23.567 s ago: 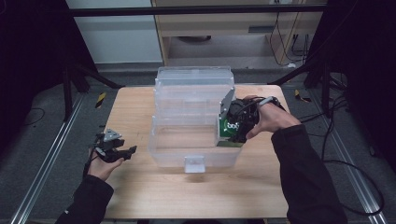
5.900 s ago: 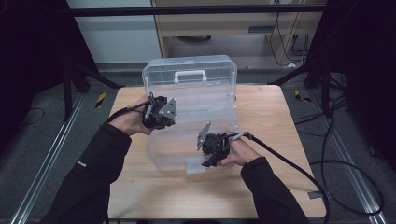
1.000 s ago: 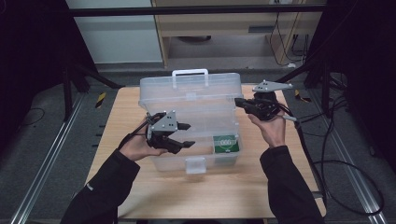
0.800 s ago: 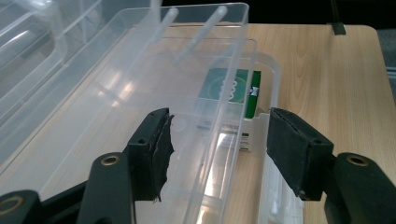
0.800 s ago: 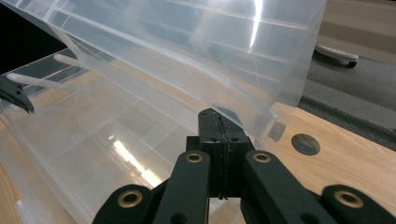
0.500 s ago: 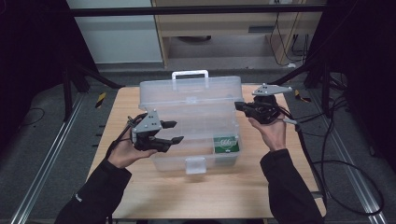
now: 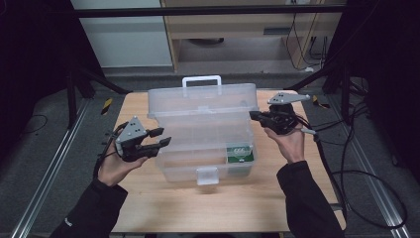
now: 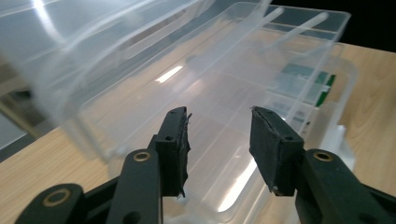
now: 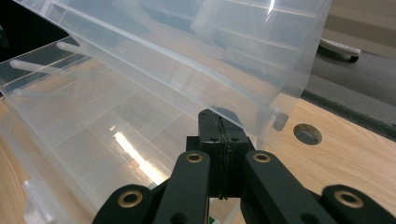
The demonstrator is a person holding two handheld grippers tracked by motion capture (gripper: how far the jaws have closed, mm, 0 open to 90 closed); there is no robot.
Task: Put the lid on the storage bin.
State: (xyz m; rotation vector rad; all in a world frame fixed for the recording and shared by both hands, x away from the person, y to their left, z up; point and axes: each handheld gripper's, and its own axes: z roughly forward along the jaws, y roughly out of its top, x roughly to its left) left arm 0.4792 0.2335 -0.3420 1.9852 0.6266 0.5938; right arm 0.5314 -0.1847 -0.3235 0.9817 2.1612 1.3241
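Note:
A clear plastic storage box (image 7: 188, 153) stands mid-table with its lid (image 7: 203, 101) raised and the white handle (image 7: 201, 80) on top. A green-and-white card (image 7: 240, 152) lies inside at the front right, seen through the wall as the card (image 8: 308, 84). My left gripper (image 7: 162, 137) hovers off the box's left end. Its jaws have just been closing but stand open, and my left gripper (image 8: 219, 135) has nothing between them. My right gripper (image 7: 252, 115) is shut, its tip against the lid's right edge. Up close, my right gripper (image 9: 218, 119) sits just under that edge.
The wooden table (image 7: 237, 208) has bare room in front of the box and a round hole (image 9: 307, 133) near the right gripper. A white latch (image 7: 207, 175) hangs at the box front. Cables (image 7: 356, 173) trail off the right side.
My left gripper has drawn away leftward from the box's front toward the table's left side, and its jaws have narrowed. The right gripper and the raised lid have stayed put.

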